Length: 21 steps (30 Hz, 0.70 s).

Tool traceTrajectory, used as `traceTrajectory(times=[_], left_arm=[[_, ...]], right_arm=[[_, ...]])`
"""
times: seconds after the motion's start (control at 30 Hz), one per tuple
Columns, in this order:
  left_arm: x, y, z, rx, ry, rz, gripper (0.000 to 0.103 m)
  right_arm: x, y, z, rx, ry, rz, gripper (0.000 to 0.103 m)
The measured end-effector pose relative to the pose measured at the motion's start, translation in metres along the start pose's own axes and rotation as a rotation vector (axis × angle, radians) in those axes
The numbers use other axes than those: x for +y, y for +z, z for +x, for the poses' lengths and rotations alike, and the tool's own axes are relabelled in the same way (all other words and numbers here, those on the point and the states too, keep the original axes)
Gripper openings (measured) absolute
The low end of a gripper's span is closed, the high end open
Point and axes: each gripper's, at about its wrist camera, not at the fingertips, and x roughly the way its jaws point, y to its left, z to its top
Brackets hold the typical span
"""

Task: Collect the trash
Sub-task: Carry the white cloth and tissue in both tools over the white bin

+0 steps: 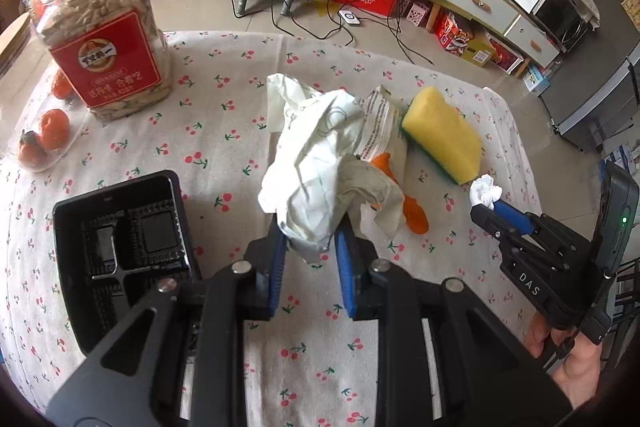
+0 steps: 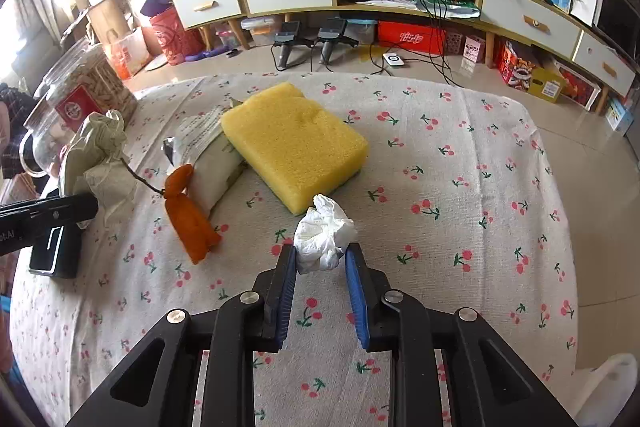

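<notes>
Left gripper [image 1: 308,239] clamped on crumpled paper wrapper [image 1: 320,163], lifted off the cherry-print tablecloth [image 1: 224,131]; wrapper's long axis runs up and away from the fingers. Right gripper [image 2: 321,259] pinching white tissue wad [image 2: 325,239], roughly round, just beside the yellow sponge [image 2: 296,143]. Black tray [image 1: 120,247] left of it.

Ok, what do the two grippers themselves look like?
Both are black linkage frames with silver pivot bolts and blue-padded jaws. The right gripper carries white "DAS" lettering and a green light on its body; a bare hand holds it. The left gripper matches.
</notes>
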Motion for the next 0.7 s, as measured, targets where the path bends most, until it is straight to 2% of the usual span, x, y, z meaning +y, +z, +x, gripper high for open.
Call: traceTrajectory(times=[0.17,0.33,0.43,0.57,0.7], left_arm=[[-0.004,-0.007,-0.025,-0.050,-0.013,0.003,0.026],[-0.019,-0.013,-0.038,-0.056,-0.104,0.007,0.026],[-0.036,-0.017,-0.043,-0.069,-0.132,0.042,0.026],[-0.068,-0.027,-0.041,-0.065,-0.161,0.116,0.026],[-0.099,-0.037,-0.038,-0.049,-0.186,0.184,0.026]], right_arm=[[0.006,-0.005,-0.029,-0.035,0.032,-0.032,0.025],[0.000,-0.013,-0.069,-0.046,0.009,-0.046,0.026],[-0.009,-0.021,-0.096,-0.049,-0.012,-0.037,0.026],[-0.019,-0.024,-0.130,-0.099,-0.050,-0.022,0.026],[-0.022,-0.029,-0.141,-0.109,-0.107,-0.030,0.026]])
